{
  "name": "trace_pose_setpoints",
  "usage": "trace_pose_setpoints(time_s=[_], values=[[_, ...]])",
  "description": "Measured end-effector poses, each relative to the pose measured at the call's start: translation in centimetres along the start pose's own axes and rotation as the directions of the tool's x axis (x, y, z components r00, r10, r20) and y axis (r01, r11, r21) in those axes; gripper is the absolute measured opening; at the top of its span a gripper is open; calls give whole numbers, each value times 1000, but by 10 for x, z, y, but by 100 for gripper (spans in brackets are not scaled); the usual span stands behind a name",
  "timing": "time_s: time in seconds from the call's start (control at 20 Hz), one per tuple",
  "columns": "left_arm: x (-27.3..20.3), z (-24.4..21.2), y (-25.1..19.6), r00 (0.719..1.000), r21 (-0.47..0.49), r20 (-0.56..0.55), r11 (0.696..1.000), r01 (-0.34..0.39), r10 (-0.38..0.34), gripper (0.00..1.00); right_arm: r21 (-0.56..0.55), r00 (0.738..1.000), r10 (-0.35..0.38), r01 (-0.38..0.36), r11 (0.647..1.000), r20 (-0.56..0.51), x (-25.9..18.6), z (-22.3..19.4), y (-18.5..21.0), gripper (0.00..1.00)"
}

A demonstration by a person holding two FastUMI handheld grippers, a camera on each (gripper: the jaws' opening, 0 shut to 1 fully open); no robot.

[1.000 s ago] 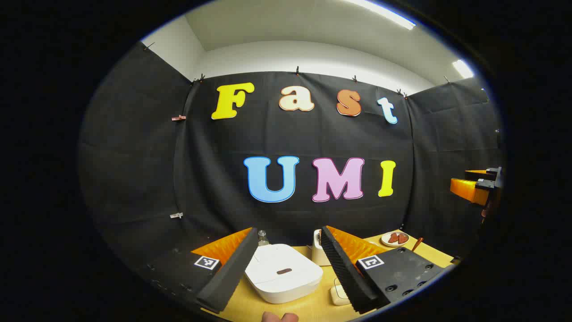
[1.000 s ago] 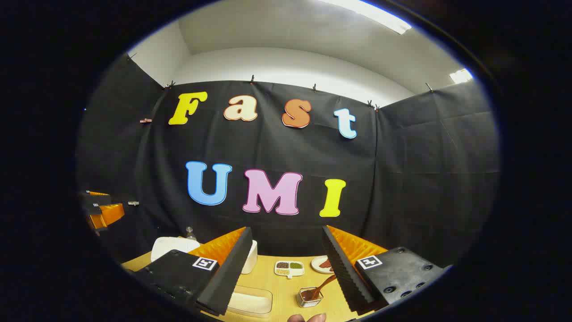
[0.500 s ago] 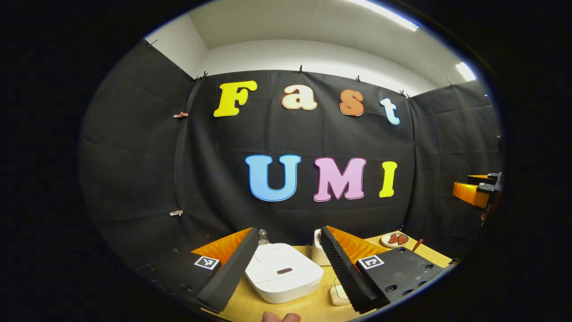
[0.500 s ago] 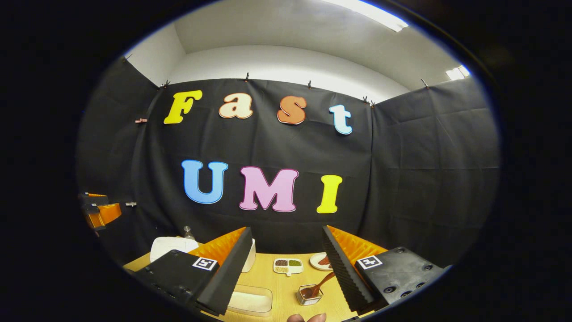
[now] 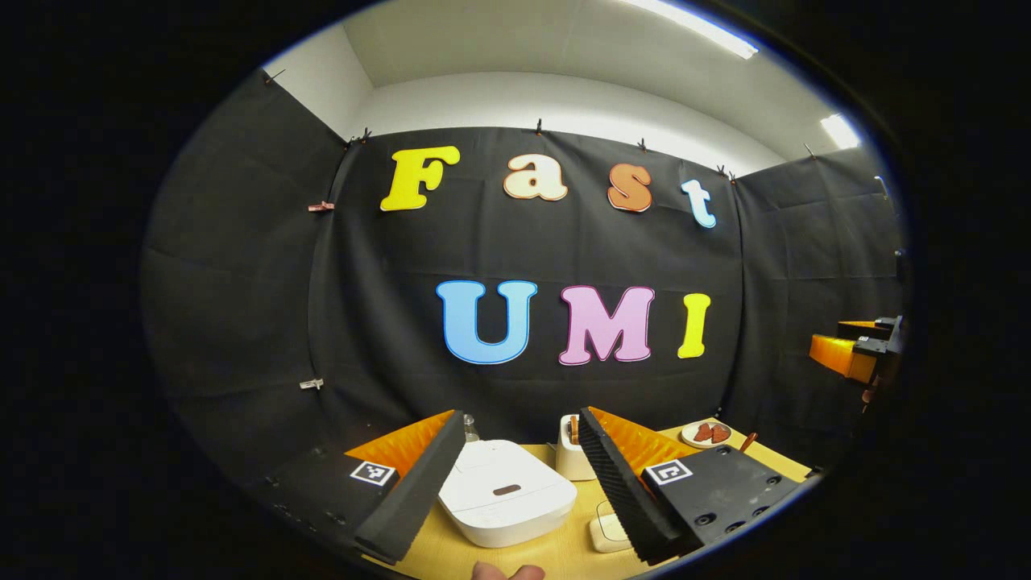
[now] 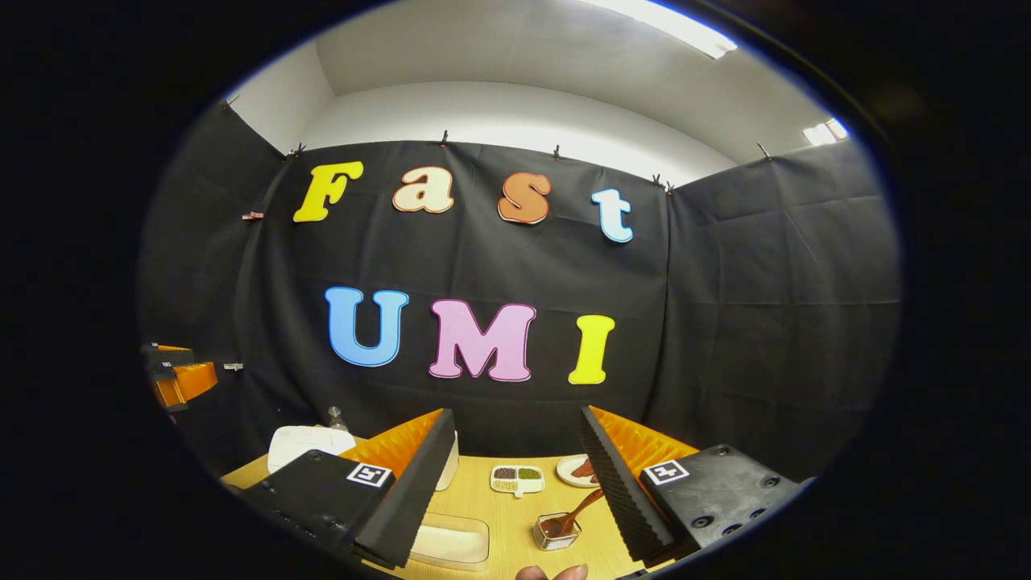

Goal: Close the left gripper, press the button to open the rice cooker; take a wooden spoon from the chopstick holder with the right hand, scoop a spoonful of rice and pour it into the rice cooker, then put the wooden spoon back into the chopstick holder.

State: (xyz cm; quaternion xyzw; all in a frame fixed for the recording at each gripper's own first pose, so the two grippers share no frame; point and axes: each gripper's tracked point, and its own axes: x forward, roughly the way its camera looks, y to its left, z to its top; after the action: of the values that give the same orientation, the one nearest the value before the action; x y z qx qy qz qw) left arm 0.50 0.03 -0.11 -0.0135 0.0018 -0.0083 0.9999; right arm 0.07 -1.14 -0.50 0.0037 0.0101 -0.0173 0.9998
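I am drifting my wide-open left gripper slightly rightward above the closed rice cooker, button unpressed.

A divided dish and plate sit on the table.

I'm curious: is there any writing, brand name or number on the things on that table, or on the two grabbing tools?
No words, brands or numbers can be read.
White rounded rice cooker: the lid bears a dark oval, no legible text.
Left gripper and right gripper: black-and-white square tags bearing patterns, not words.
Small divided white dish: too small to tell.
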Motion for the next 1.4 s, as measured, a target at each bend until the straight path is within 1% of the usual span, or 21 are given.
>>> trace_pose_setpoints(time_s=[0.2,0.25,0.35,0.5,0.55,0.6,0.65,0.7,0.8,0.9,0.95,1.05,1.1,1.2,1.3,1.4], values=[[3,2,-7,999,-6,2,999,51,-51,97,-6,1000,-4,4,1000,-4,1,-2,-1,97],[4,3,-10,997,-7,6,997,78,-78,85,-9,1000,-5,5,1000,-7,1,-4,-1,97],[8,2,-25,986,-8,3,986,167,-167,60,-15,1000,-7,7,1000,-9,2,-6,-2,97],[23,-9,-28,966,-11,-28,967,256,-256,17,-22,1000,-11,11,1000,-12,6,-8,-2,97],[23,-17,-29,952,-36,-50,953,302,-303,8,-25,1000,-12,11,1000,-13,6,-9,-3,97],[31,-24,-30,935,-68,-68,936,344,-348,7,-30,1000,-16,15,999,-13,6,-9,-6,97],[41,-32,-26,923,-102,-90,925,365,-374,7,-38,1000,-21,20,999,-13,7,-10,-8,97],[53,-46,-17,912,-134,-132,918,373,-389,7,-47,1000,-26,25,999,-16,7,-11,-11,97],[77,-80,2,888,-172,-232,915,364,-397,7,-60,999,-39,38,997,-27,9,-16,-18,97],[103,-106,14,852,-194,-310,905,378,-422,7,-64,998,-56,53,997,-41,9,-22,-24,97],[114,-122,15,824,-194,-351,895,401,-445,7,-63,997,-64,60,996,-49,9,-26,-27,97],[131,-155,19,763,-161,-438,877,453,-475,7,-63,994,-84,80,995,-70,9,-35,-33,97],[142,-171,19,728,-152,-477,862,483,-492,7,-61,992,-94,89,994,-80,8,-39,-35,97],[158,-194,14,664,-177,-529,834,523,-529,7,-63,989,-115,109,992,-96,6,-45,-39,97],[172,-217,12,613,-180,-582,819,544,-535,7,-68,986,-129,123,990,-104,1,-49,-40,97],[180,-238,16,572,-149,-639,812,564,-514,8,-77,985,-145,138,987,-97,-4,-47,-42,98]])
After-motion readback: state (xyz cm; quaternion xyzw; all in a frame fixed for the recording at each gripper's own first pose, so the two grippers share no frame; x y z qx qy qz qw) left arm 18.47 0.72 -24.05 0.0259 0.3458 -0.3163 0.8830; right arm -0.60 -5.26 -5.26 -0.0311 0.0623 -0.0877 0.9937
